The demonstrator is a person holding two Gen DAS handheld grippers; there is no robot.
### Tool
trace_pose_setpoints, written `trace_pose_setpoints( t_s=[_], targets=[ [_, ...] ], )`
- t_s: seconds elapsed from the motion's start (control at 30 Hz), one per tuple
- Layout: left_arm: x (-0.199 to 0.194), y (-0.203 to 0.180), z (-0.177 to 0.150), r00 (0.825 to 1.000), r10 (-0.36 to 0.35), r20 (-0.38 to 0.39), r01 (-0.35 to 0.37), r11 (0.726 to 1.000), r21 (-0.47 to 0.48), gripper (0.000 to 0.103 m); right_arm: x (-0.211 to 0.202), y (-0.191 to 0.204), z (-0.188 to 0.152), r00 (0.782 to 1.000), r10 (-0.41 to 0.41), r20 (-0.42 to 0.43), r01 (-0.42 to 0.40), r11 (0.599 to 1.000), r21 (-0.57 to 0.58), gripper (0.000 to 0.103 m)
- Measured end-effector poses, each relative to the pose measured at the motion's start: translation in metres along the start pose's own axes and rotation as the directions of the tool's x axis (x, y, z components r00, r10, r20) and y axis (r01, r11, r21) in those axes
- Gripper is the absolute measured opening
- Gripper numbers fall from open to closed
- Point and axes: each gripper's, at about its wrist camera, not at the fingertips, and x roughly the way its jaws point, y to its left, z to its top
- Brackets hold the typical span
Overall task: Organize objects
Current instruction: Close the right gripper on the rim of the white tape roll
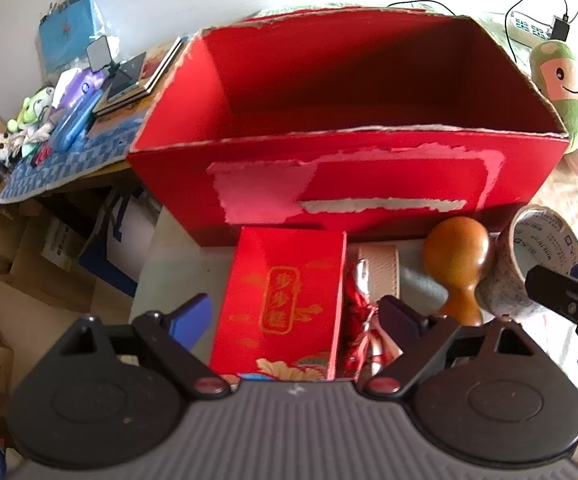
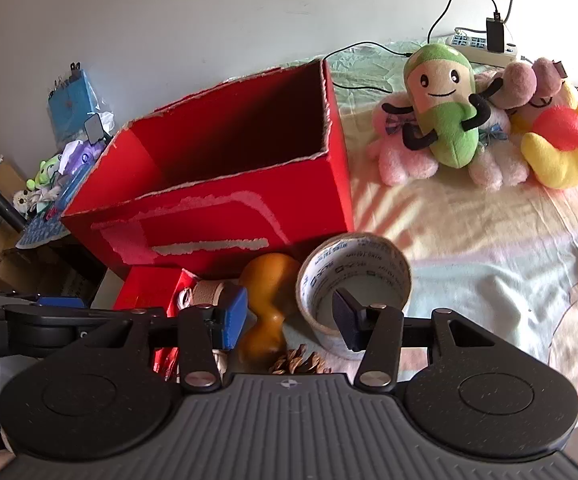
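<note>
A big open red box (image 1: 349,152) (image 2: 209,216) stands on the bed, its inside dark and bare where I can see. In front of it lie a small red gift box (image 1: 285,300) (image 2: 149,284), a red foil item (image 1: 359,320), a beige strap roll (image 1: 381,268) (image 2: 205,292), a wooden gourd (image 1: 455,256) (image 2: 267,280) and a tape roll (image 1: 545,240) (image 2: 369,256). My left gripper (image 1: 295,316) is open and straddles the small red box. My right gripper (image 2: 289,318) is open with the gourd between its fingers; its right finger sits in front of the tape roll's hole.
A pine cone (image 2: 301,362) lies just under the right gripper. Plush toys (image 2: 445,116) (image 1: 557,80) and a power strip (image 2: 477,46) sit at the back right on the sheet (image 2: 489,260). A cluttered desk (image 1: 69,120) stands left of the bed, with cardboard boxes below.
</note>
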Motion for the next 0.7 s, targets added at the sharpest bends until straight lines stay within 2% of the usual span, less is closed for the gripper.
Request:
trace_pose_setpoints(
  t_s=[0.13, 0.2, 0.33, 0.37, 0.47, 0.5, 0.63, 0.7],
  targets=[
    [-0.003, -0.011, 0.004, 1.000, 0.015, 0.005, -0.015, 1.000, 0.001, 0.091, -0.001, 0.002, 0.001, 1.000, 0.022, -0.011, -0.022, 1.000, -0.019, 0.051],
    [-0.004, -0.017, 0.007, 1.000, 0.020, 0.001, -0.020, 1.000, -0.004, 0.092, 0.006, -0.021, 0.018, 0.999, 0.033, -0.033, -0.035, 0.999, -0.040, 0.051],
    [-0.001, -0.024, 0.008, 0.999, 0.025, -0.021, -0.026, 1.000, -0.016, 0.093, 0.006, -0.025, 0.024, 0.997, 0.059, -0.050, -0.063, 0.996, -0.066, 0.051],
    [-0.001, -0.027, 0.009, 0.999, 0.028, -0.027, -0.028, 0.999, -0.020, 0.093, 0.005, -0.028, 0.023, 0.996, 0.086, -0.032, -0.088, 0.994, -0.067, 0.051],
    [0.000, -0.034, 0.010, 0.998, 0.045, -0.041, -0.046, 0.999, -0.024, 0.093, 0.007, -0.029, 0.025, 0.993, 0.104, -0.056, -0.108, 0.992, -0.072, 0.050],
    [-0.001, -0.036, 0.010, 0.998, 0.048, -0.035, -0.049, 0.998, -0.026, 0.092, 0.006, -0.032, 0.024, 0.988, 0.150, -0.030, -0.152, 0.987, -0.062, 0.049],
    [-0.003, -0.045, 0.011, 0.998, 0.056, -0.027, -0.057, 0.998, -0.035, 0.091, 0.007, -0.042, 0.028, 0.984, 0.167, -0.063, -0.171, 0.984, -0.057, 0.046],
    [-0.005, -0.050, 0.012, 0.997, 0.046, -0.061, -0.048, 0.999, -0.025, 0.088, 0.009, -0.049, 0.030, 0.984, 0.160, -0.078, -0.164, 0.985, -0.051, 0.045]
  ],
)
